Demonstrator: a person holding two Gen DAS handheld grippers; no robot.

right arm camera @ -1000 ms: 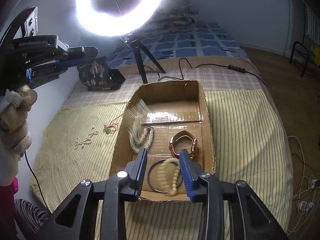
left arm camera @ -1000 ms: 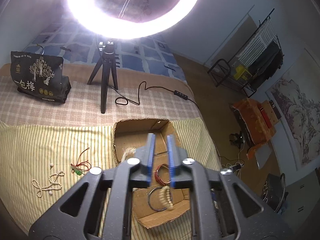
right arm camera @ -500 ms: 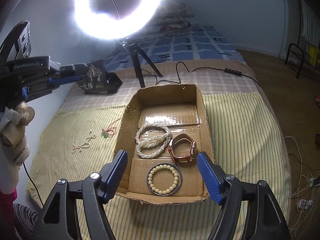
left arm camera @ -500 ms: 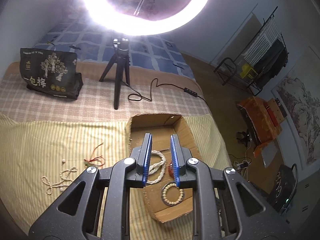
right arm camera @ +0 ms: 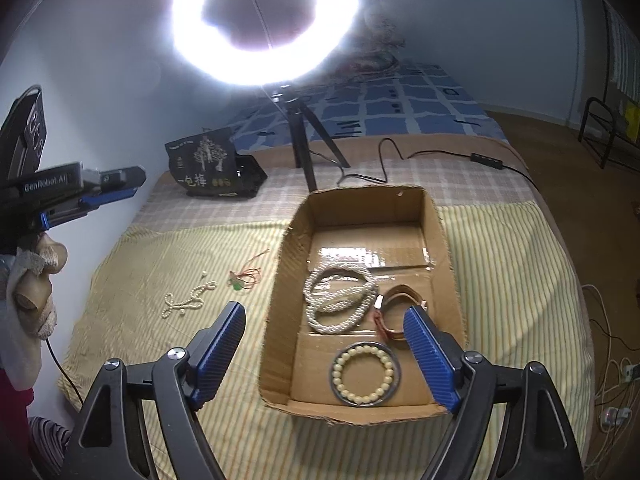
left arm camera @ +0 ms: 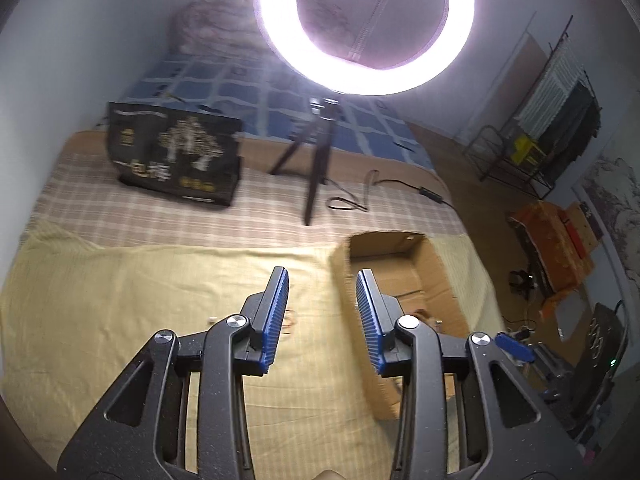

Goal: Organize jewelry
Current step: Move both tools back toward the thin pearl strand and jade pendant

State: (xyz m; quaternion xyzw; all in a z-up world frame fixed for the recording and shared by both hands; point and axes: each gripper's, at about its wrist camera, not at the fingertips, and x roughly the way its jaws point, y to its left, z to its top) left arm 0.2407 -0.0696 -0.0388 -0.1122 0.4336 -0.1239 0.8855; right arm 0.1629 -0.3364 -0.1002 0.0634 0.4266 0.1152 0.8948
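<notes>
A shallow cardboard box (right arm camera: 444, 264) lies on the yellow striped cloth (right arm camera: 152, 264). Inside it are a coiled pearl necklace (right arm camera: 340, 298), a brown leather watch (right arm camera: 394, 314) and a cream bead bracelet in a dark ring (right arm camera: 365, 372). On the cloth left of the box lie a loose pearl strand (right arm camera: 188, 300) and a red cord with a green pendant (right arm camera: 244, 276). My right gripper (right arm camera: 325, 356) is open and empty above the box's near end. My left gripper (left arm camera: 322, 316) is open and empty, above the cloth by the box's (left arm camera: 436, 268) left wall; it also shows at the far left of the right wrist view (right arm camera: 112, 188).
A ring light on a black tripod (right arm camera: 298, 128) stands behind the box, its cable (right arm camera: 440, 156) trailing right. A black printed bag (right arm camera: 212, 168) stands at the back left. The bed edge drops to a wooden floor (right arm camera: 560, 148) on the right.
My right gripper opened wide and let the bead bracelet drop into the box, then drew back. My left gripper opened and swung left from over the box to over the cloth.
</notes>
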